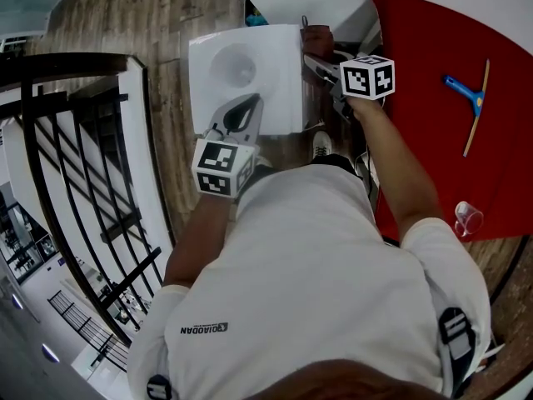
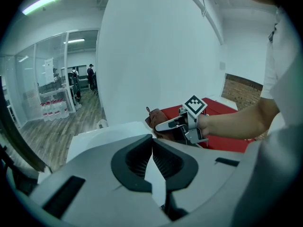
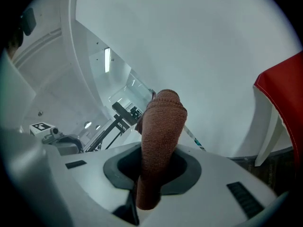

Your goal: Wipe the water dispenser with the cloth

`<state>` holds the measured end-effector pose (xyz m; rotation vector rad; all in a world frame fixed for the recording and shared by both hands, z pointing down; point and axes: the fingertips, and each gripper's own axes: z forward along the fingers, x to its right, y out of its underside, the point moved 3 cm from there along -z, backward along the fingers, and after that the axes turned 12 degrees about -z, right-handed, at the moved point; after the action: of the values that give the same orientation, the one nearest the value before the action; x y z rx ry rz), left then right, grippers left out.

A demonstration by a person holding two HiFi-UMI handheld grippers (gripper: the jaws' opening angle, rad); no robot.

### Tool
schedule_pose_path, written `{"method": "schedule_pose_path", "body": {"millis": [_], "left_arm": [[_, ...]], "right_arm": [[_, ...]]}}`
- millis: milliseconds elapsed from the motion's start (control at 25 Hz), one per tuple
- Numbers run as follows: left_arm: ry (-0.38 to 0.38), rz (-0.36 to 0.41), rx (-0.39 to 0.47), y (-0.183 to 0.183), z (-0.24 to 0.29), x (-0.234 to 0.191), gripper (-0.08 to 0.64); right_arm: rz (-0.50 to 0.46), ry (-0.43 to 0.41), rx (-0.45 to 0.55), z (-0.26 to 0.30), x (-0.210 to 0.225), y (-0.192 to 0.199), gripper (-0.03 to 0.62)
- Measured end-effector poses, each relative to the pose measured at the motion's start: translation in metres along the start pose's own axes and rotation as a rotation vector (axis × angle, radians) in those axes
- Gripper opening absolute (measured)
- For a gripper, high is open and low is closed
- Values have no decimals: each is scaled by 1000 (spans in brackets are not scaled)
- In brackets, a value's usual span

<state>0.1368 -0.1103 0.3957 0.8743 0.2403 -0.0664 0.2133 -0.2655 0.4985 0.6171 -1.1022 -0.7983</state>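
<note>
Wooden floor (image 1: 162, 32) is running under everything here, with a white wall behind and a black railing (image 1: 50, 140) off to the left.

The right gripper (image 3: 152, 167) is clamping down on a rust-brown cloth (image 3: 161, 126), which is sticking up out of the jaws in a folded wad. From the head view, that cloth is sitting right at the far right corner of the white water dispenser (image 1: 275, 65) top. I can't tell if it's actually touching the surface.

The left gripper (image 2: 152, 145) is hanging over the near part of the dispenser top. Its jaws are pinched together with nothing between them, just the white top showing underneath.

My read is that the wipe is only just getting going, with the cloth being brought onto the top panel. The next move is probably going to need the cloth pressed down flat and dragged across toward the left. The left gripper is parking itself right in that path, so I'd guess it needs to get out of the way first.

A red counter (image 1: 425, 57) is standing just beside the dispenser on the right. It's carrying a blue-handled squeegee (image 1: 472, 98) and a clear plastic cup (image 1: 468, 217). Both are sitting well apart from the dispenser, so they aren't blocking anything.
</note>
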Motion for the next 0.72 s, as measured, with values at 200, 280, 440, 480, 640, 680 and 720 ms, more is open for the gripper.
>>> {"method": "schedule_pose_path", "body": {"millis": [200,280,440,480,640,680,720], "left_arm": [[-19,-11,-4,3,0,-6,0],[-26,-29,-1,3,1,-11,0],[-46,-40,0,0,0,-18,0],[-53,-40,0,-1,0,-19,1],[-73,-32,-10,-1,-3,-22,1],[-75,-30,-13,0,-3,-22,1],[-76,-29,-16,1,-3,-23,1]], "right_arm": [[77,4,-19,12,22,14,72],[104,3,-27,17,30,20,72],[119,4,-66,28,45,35,72],[119,8,-80,30,50,40,72],[128,22,-115,41,68,65,72],[137,23,-119,44,73,72,72],[150,23,-120,47,78,78,72]]}}
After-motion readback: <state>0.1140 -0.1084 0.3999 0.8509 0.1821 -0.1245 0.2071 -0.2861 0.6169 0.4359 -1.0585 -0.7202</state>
